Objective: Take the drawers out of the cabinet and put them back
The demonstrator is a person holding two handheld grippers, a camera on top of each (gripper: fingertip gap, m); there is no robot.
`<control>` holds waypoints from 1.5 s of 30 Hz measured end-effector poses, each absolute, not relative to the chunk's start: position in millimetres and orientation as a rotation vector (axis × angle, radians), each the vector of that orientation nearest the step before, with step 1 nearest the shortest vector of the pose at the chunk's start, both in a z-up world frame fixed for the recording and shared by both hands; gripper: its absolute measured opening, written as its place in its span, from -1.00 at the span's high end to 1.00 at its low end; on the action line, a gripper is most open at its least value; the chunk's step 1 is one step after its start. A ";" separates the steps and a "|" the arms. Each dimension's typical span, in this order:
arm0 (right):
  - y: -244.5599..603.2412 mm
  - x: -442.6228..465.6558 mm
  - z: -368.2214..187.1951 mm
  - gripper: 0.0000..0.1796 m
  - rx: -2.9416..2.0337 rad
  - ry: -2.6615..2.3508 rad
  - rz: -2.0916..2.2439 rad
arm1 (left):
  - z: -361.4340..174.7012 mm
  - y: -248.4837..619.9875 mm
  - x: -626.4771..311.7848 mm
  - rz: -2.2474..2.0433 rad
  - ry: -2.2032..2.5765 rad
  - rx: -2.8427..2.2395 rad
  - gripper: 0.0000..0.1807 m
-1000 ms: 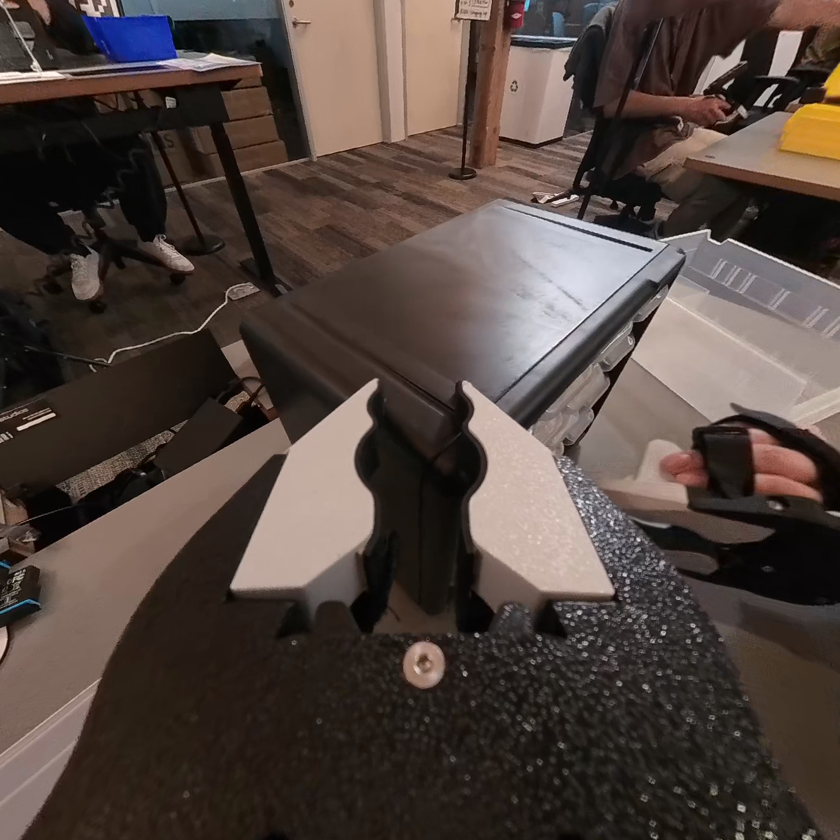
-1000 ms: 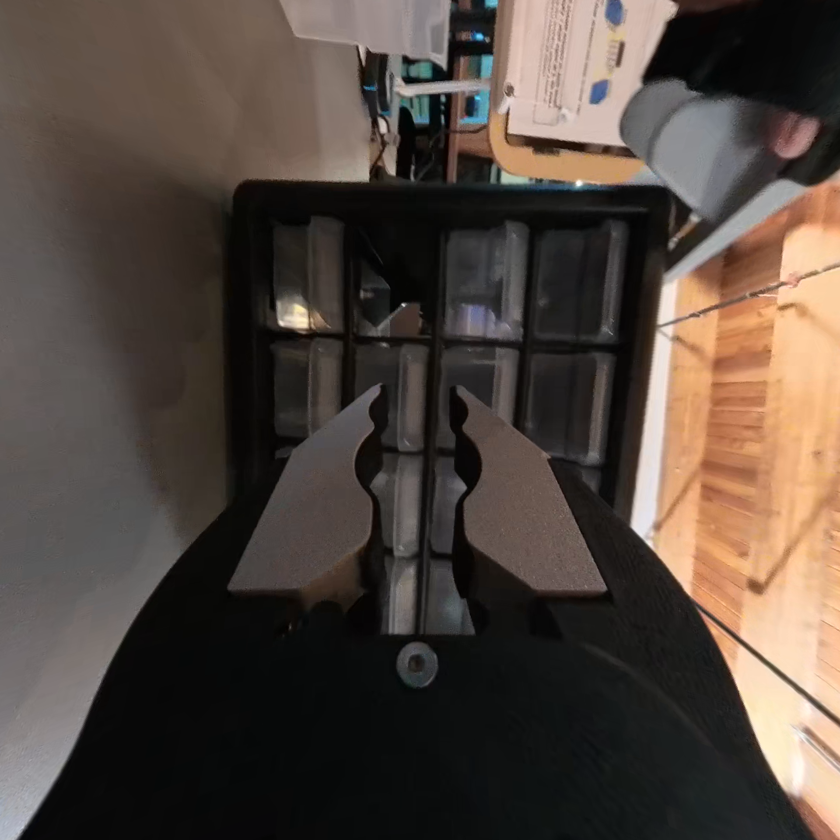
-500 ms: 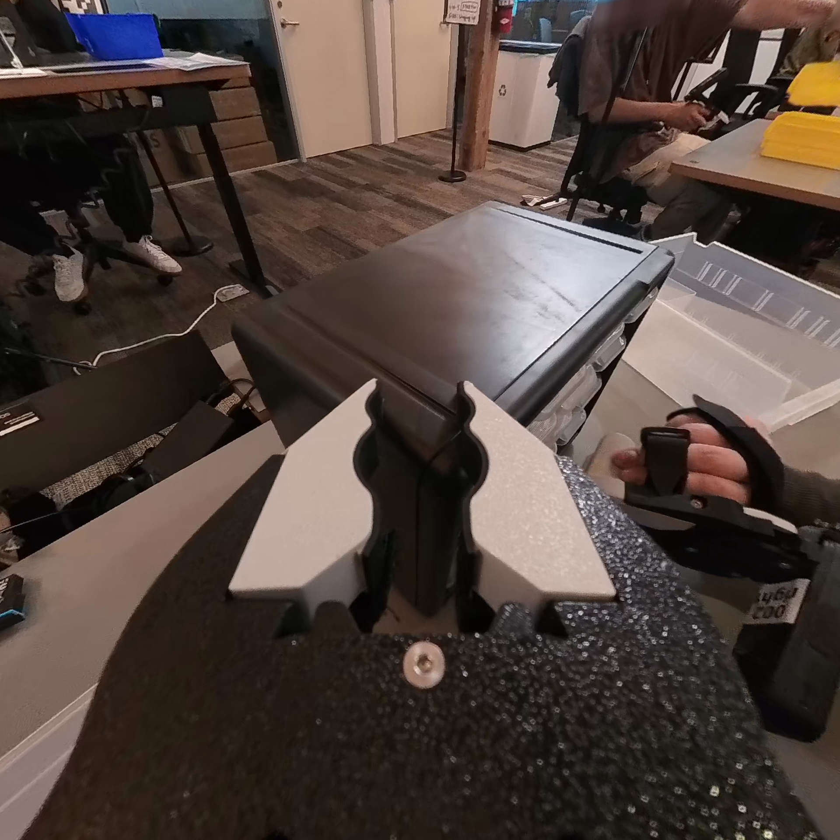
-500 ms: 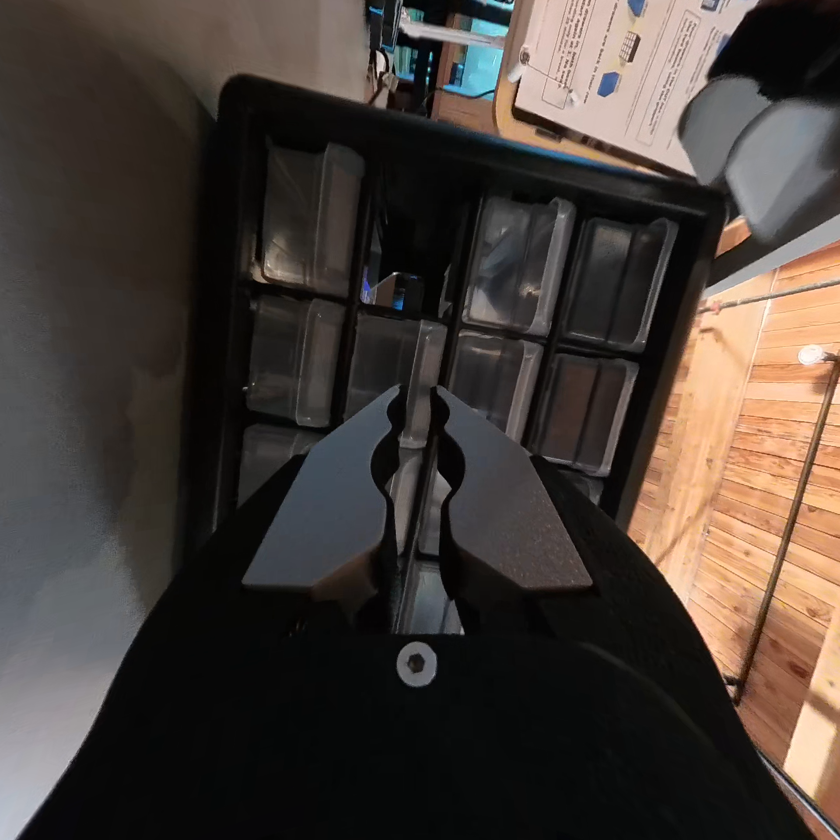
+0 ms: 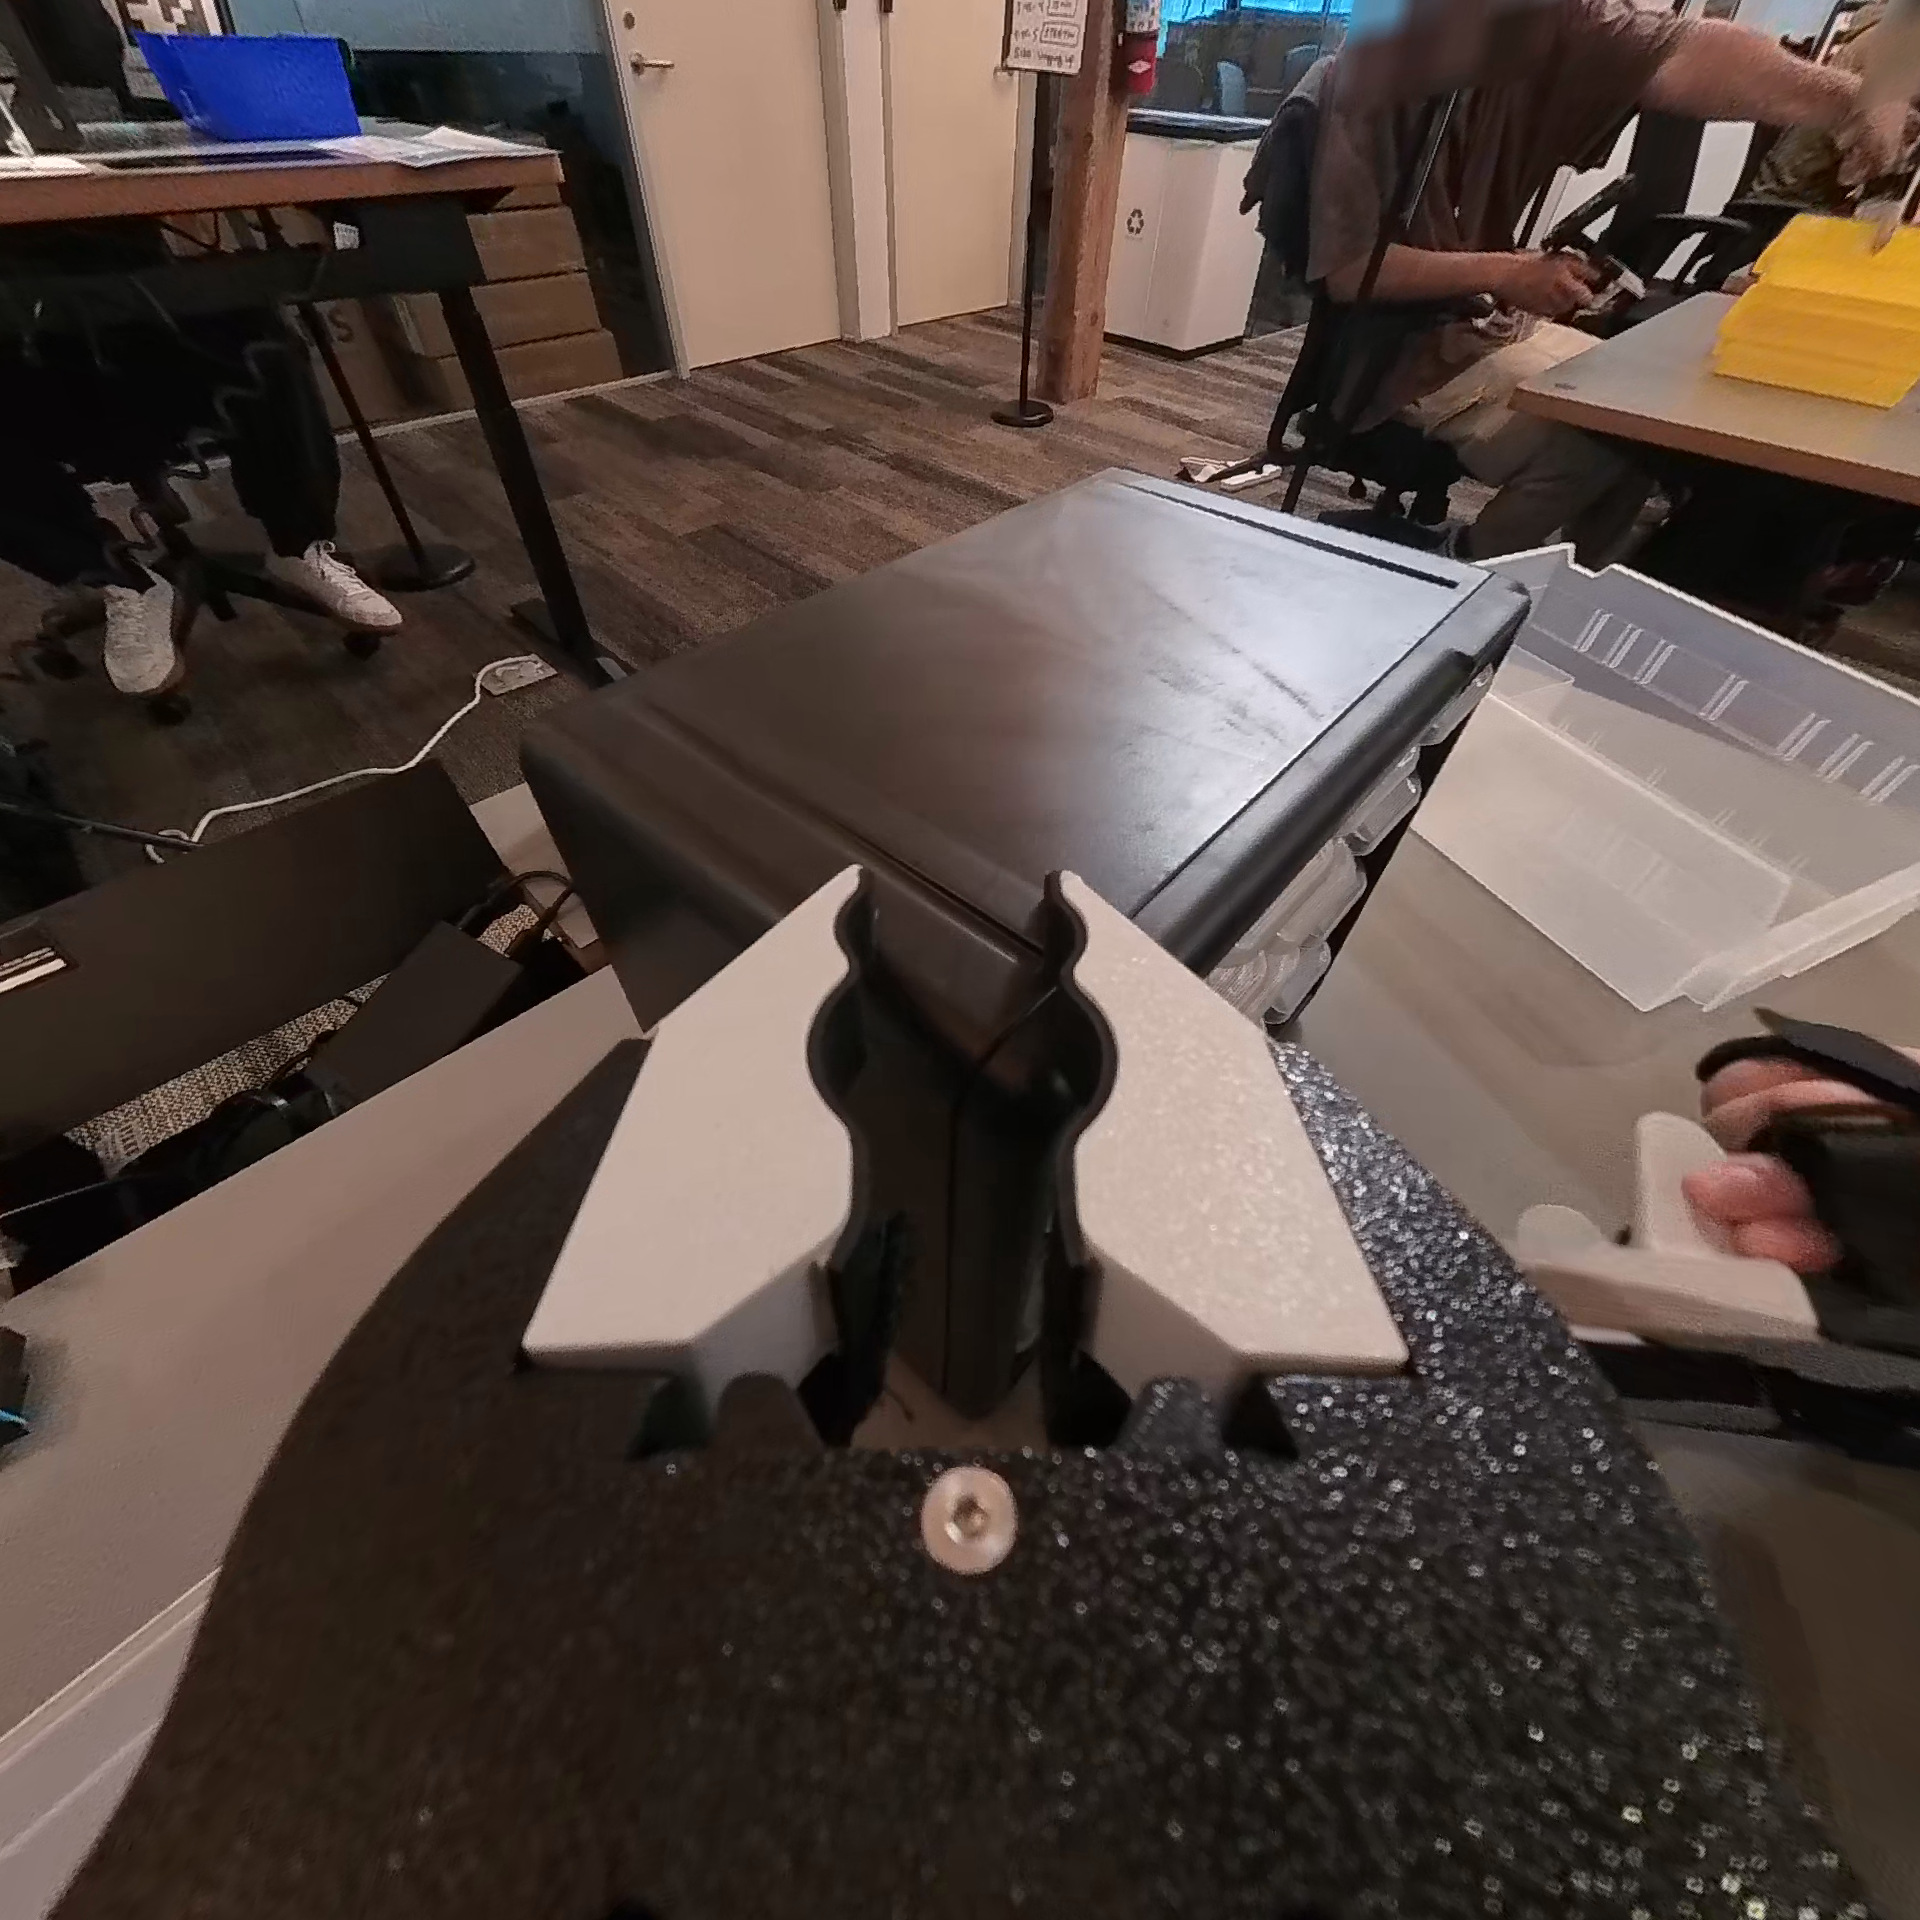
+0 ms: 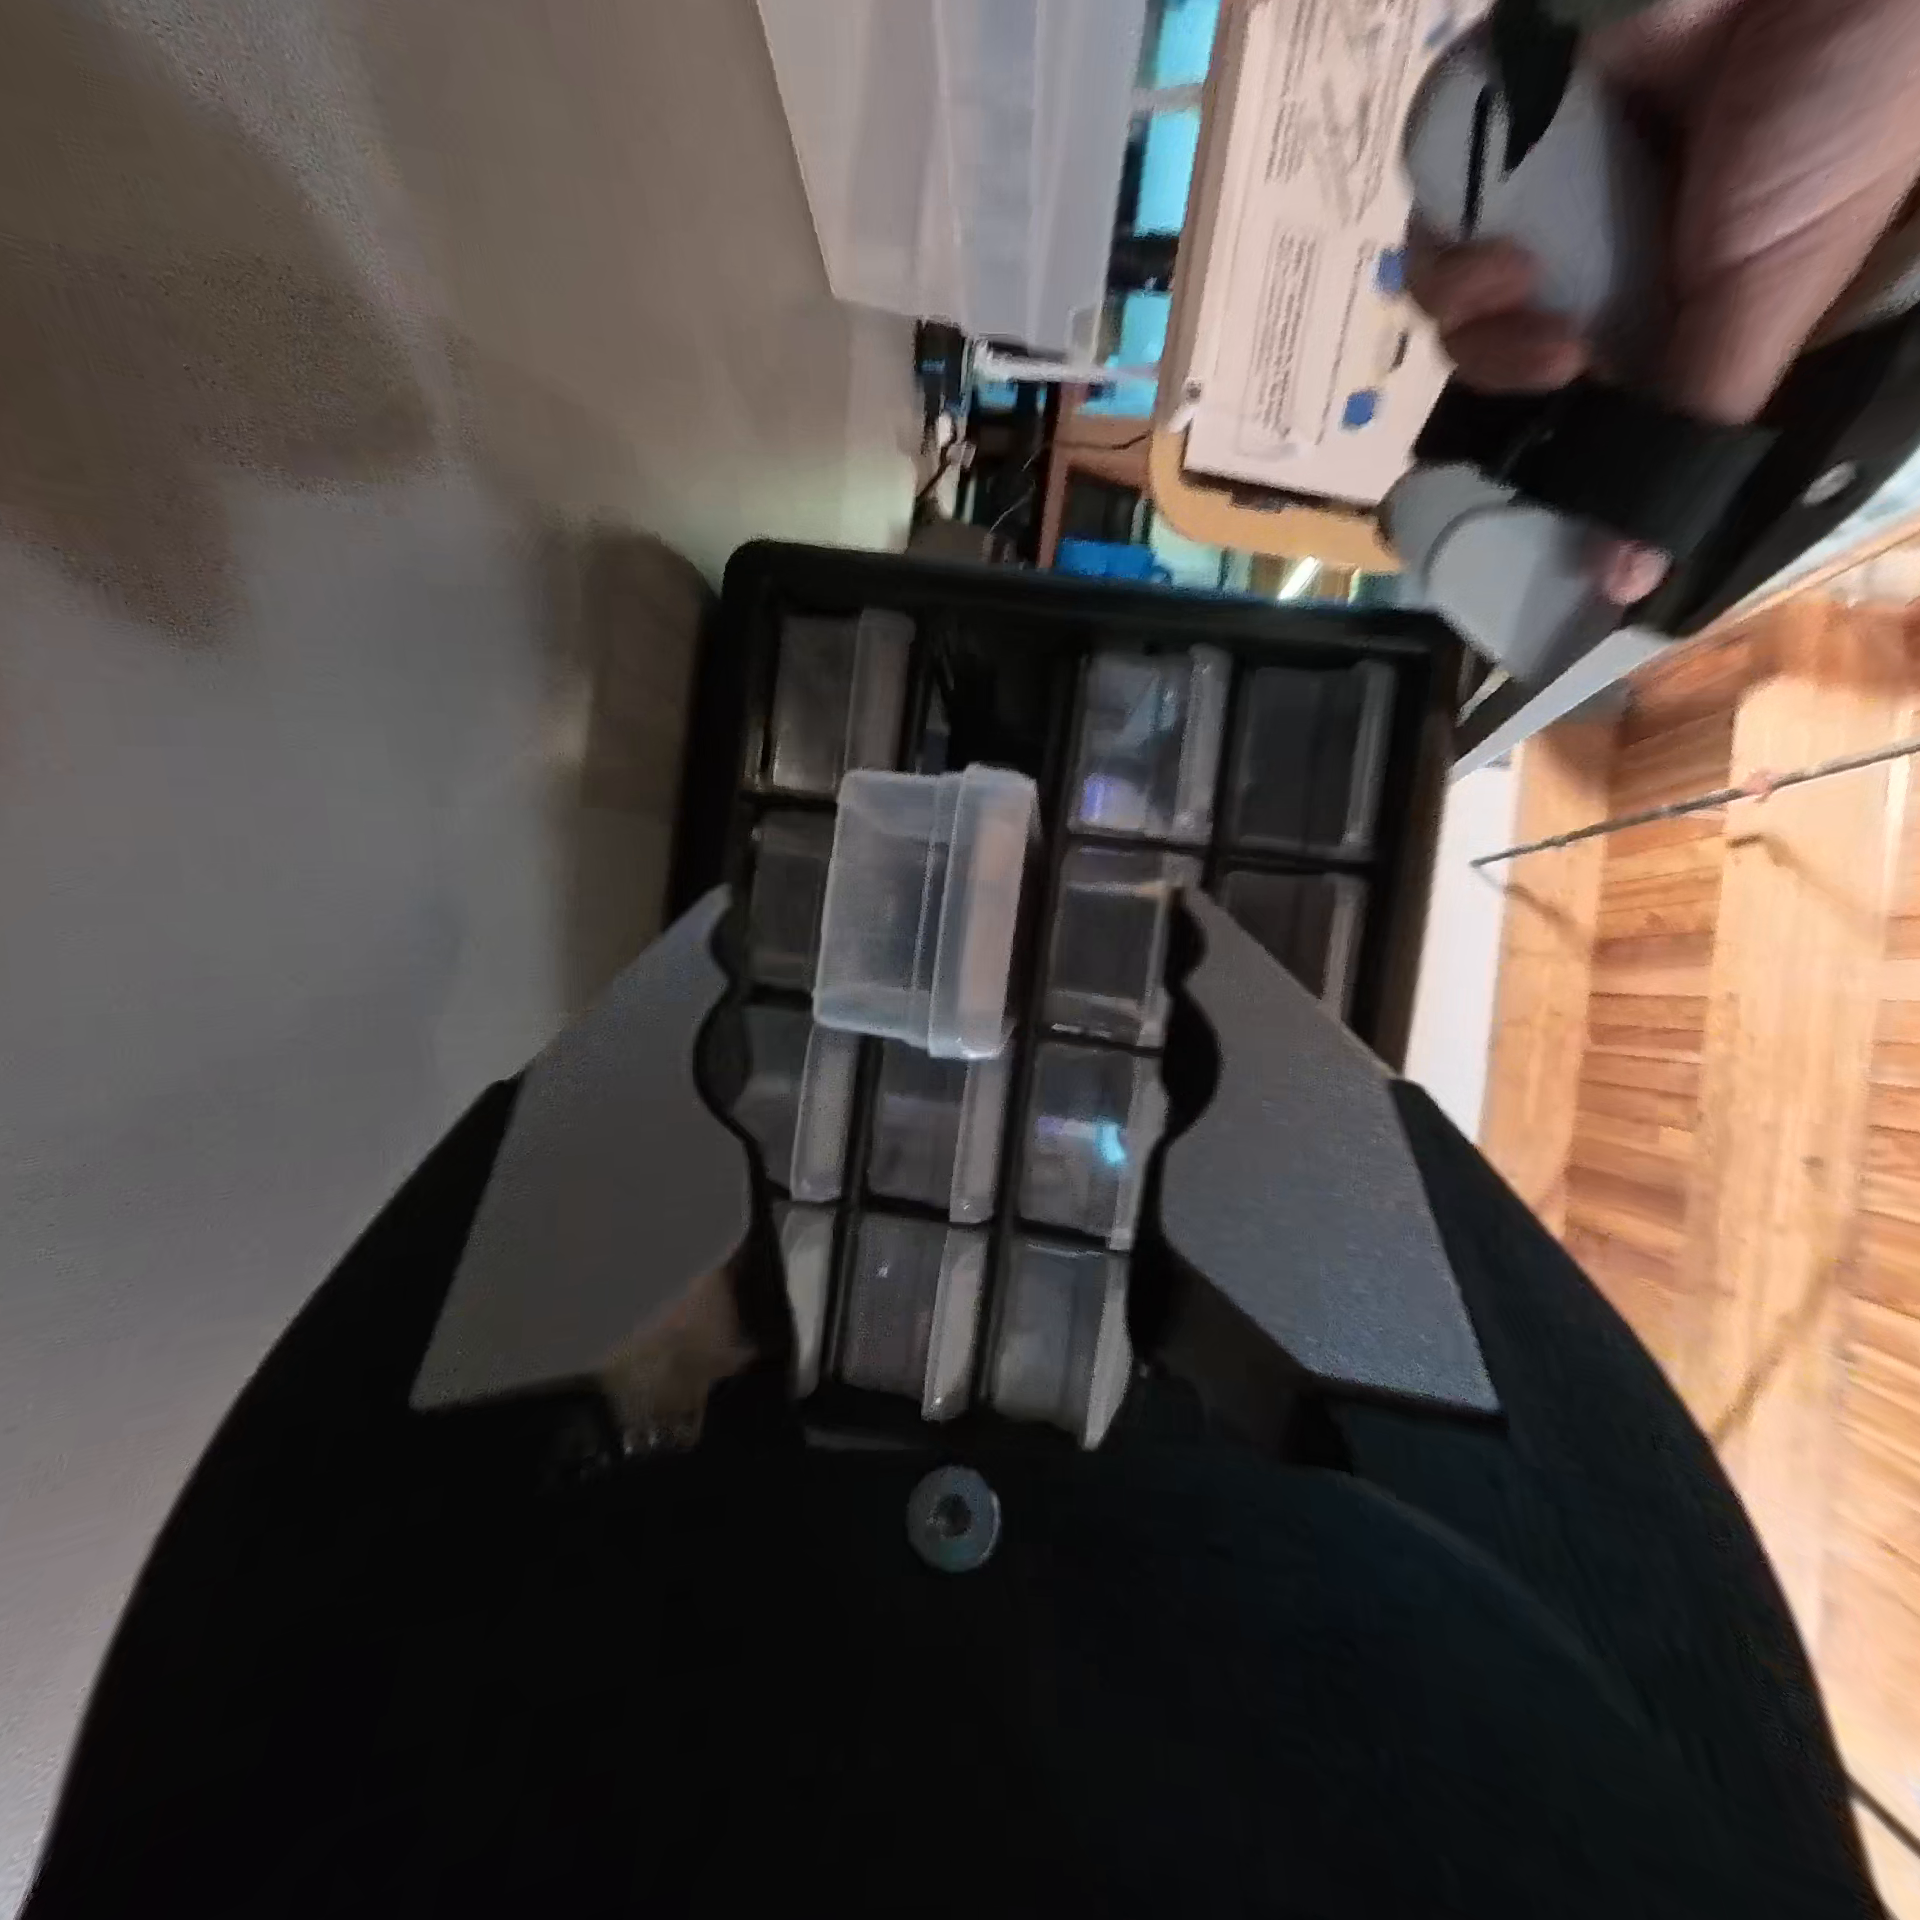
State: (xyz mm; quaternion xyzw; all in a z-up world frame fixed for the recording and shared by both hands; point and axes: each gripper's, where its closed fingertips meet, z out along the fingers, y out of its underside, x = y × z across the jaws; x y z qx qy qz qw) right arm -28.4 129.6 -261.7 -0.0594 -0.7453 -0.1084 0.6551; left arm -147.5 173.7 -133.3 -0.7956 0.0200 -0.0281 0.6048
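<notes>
The black cabinet (image 5: 1039, 707) stands on the grey table. My left gripper (image 5: 961, 904) is shut on its near top corner. Clear drawer fronts (image 5: 1320, 914) show along its right face. In the right wrist view the cabinet front (image 6: 1423, 727) fills the middle, with rows of clear drawers. One clear drawer (image 6: 904, 904) sticks partly out toward me. My right gripper (image 6: 951, 909) is open wide, its fingers (image 6: 665, 1039) on either side of that drawer and apart from it. One slot (image 6: 987, 696) in the far row looks dark and empty.
A large clear plastic bin (image 5: 1662, 790) sits on the table right of the cabinet. The hand with the right gripper (image 5: 1766, 1174) is at the right edge. Black boxes (image 5: 260, 956) lie beyond the table's left edge. People sit at desks behind.
My right gripper was nearly closed at a drawer front; now it is open wide and backed off, and that drawer sticks out. My left gripper stays on the cabinet corner.
</notes>
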 end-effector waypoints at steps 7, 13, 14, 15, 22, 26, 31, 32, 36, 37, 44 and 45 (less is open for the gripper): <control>172.7 -51.1 -273.9 0.20 -0.198 -1.701 -0.433 | -133.3 173.7 -147.6 -0.065 0.047 -1.841 0.67; 151.3 -41.3 -275.1 0.50 -0.152 -1.700 -0.437 | -133.3 174.1 -147.0 -0.070 0.050 -1.839 0.67; 146.0 -37.0 -276.3 0.50 -0.159 -1.708 -0.421 | -133.3 174.4 -147.0 -0.070 0.050 -1.838 0.67; 140.6 -32.7 -278.7 0.51 -0.166 -1.719 -0.408 | -133.3 174.6 -146.9 -0.071 0.050 -1.837 0.67; 132.7 -10.5 -279.0 0.53 -0.296 -1.750 -0.346 | -133.3 176.7 -145.5 -0.072 0.053 -1.835 0.68; 127.7 -8.3 -260.7 0.53 -0.514 -1.781 -0.010 | -133.3 177.1 -145.4 -0.078 0.052 -1.832 0.68; 127.1 -5.0 -245.5 0.53 -0.654 -1.812 0.237 | -133.4 177.4 -144.7 -0.077 0.054 -1.833 0.68; 128.3 -3.3 -245.8 0.53 -0.642 -1.827 0.209 | -133.3 177.4 -144.1 -0.080 0.057 -1.833 0.68; 123.7 8.6 -248.1 0.53 -0.452 -1.879 -0.027 | -133.4 178.3 -143.0 -0.092 0.059 -1.831 0.68; 126.2 14.0 -251.2 0.53 -0.432 -1.905 -0.106 | -133.4 178.5 -142.8 -0.094 0.058 -1.831 0.68; 178.1 92.9 -280.0 0.53 -0.843 -2.119 -0.491 | -133.4 178.7 -142.6 -0.094 0.058 -1.830 0.68; 183.3 105.4 -285.4 0.53 -0.901 -2.138 -0.554 | -133.4 178.8 -142.6 -0.094 0.058 -1.830 0.68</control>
